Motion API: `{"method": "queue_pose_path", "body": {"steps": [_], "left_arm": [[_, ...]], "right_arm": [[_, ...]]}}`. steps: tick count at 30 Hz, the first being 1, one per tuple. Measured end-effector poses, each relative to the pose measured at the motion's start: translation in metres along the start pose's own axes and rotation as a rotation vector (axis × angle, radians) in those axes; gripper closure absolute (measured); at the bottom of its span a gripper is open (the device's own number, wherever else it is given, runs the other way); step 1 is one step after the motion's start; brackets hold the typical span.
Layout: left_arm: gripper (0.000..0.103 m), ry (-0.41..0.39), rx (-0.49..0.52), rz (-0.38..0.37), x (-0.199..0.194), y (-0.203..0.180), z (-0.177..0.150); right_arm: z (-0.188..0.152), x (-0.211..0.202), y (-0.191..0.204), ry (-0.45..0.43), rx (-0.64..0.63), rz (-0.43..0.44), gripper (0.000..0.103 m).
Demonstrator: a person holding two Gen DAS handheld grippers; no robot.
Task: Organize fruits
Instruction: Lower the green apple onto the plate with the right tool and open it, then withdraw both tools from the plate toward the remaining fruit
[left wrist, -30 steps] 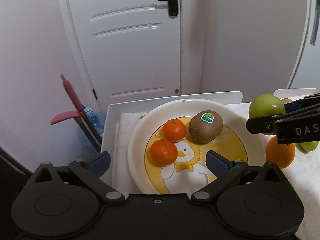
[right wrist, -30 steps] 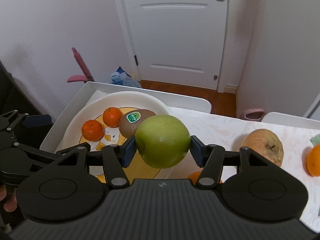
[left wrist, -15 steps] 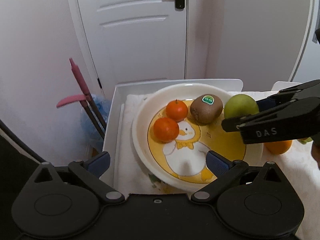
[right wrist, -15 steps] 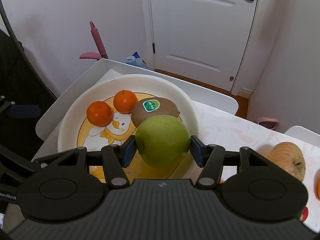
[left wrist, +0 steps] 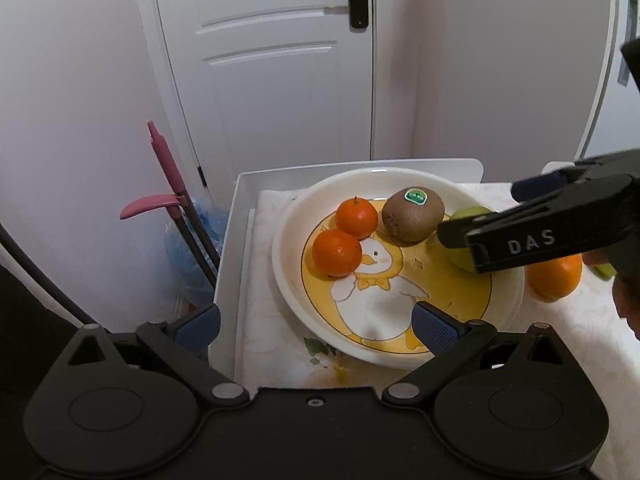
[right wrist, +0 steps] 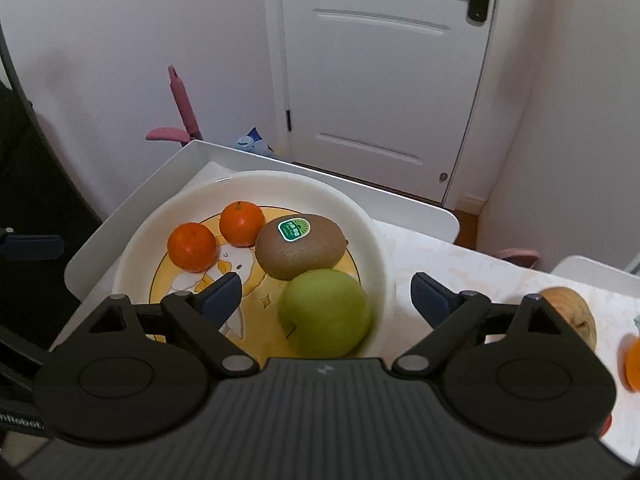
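Note:
A white plate with a duck picture (right wrist: 372,240) (left wrist: 288,248) holds two mandarins (right wrist: 192,246) (right wrist: 242,224), a kiwi with a green sticker (right wrist: 300,246) and a green apple (right wrist: 324,318). My right gripper (right wrist: 326,294) is open, its jaws spread on either side of the apple, which rests on the plate's near right side. In the left wrist view the apple (left wrist: 464,220) is mostly hidden behind the right gripper's finger. My left gripper (left wrist: 316,326) is open and empty over the plate's near edge.
The plate stands on a white tray (left wrist: 240,208) at the table's left end. On the table to the right lie an orange (left wrist: 554,280) (right wrist: 632,360) and a brown pear-like fruit (right wrist: 572,316). A pink tool (left wrist: 168,172) leans against the wall beyond the tray.
My right gripper carried the green apple left over the plate, lowered it beside the kiwi and opened, letting it go. My left gripper drew back slightly.

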State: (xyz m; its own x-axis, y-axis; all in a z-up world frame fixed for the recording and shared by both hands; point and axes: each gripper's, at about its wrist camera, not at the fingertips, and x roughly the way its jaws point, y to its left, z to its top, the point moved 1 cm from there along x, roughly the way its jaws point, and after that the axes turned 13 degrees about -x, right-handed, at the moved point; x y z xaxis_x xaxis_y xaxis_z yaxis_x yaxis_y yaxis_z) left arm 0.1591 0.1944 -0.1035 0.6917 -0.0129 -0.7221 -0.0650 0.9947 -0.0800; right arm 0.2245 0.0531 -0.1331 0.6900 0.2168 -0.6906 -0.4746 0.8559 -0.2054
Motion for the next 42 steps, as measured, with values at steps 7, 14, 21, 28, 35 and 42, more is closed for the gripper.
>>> {"method": "queue_pose_path", "body": {"steps": [7,14,21,28,35,42], "left_arm": [[0.0,-0.011,0.018,-0.003,-0.01,-0.005,0.001],[0.0,-0.022,0.015,-0.06,-0.031,-0.011,0.0],[0.0,-0.048,-0.004,-0.066,-0.052,-0.015,0.002],[0.0,-0.055,0.005,-0.099,-0.075,-0.026,0.006],[0.0,-0.094,0.037,-0.117,-0.098,-0.052,0.002],[0.0,-0.112,0.036,-0.101,-0.112,-0.094,-0.003]], "right_arm": [[-0.007,-0.022,-0.005,-0.001,0.069,-0.014,0.0],[-0.015,-0.053,-0.004,-0.016,0.126,-0.029,0.0],[-0.023,-0.092,-0.009,-0.04,0.153,-0.067,0.0],[-0.039,-0.135,-0.018,-0.045,0.2,-0.108,0.0],[-0.065,-0.167,-0.042,-0.058,0.24,-0.149,0.0],[-0.095,-0.19,-0.084,-0.058,0.248,-0.157,0.0]]}}
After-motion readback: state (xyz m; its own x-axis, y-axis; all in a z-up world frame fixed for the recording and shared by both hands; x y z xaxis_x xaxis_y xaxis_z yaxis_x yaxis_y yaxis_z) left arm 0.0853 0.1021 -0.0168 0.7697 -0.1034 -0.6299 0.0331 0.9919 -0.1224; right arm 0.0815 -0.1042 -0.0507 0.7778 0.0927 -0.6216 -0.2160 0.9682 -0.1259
